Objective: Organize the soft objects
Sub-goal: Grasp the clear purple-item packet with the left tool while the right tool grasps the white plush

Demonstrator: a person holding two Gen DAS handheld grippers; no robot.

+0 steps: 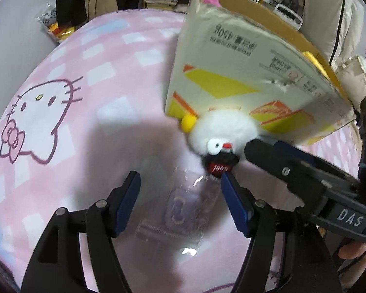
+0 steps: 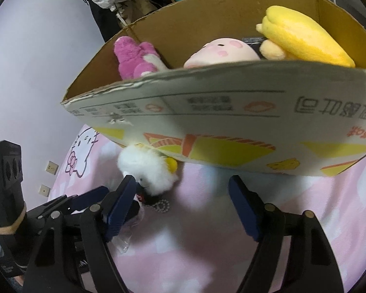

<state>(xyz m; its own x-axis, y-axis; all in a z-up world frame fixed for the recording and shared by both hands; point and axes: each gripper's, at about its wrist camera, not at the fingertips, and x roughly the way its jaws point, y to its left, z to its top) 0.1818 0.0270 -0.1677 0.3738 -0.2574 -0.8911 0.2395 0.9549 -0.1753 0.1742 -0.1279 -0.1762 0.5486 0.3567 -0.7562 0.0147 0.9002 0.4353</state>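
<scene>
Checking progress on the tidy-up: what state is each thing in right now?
Printed cardboard box: open-topped, on the bed.
Pink plush toy: inside the box.
Yellow plush toy: inside the box.
White fluffy plush keychain: on the pink bedsheet, against the box.
Left hand-held gripper: open, empty.
Right hand-held gripper: open, empty.

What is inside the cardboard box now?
Inside the cardboard box three soft toys show: a pink plush, a pale peach plush and a yellow plush. The front wall covers their lower parts and the box floor.
</scene>
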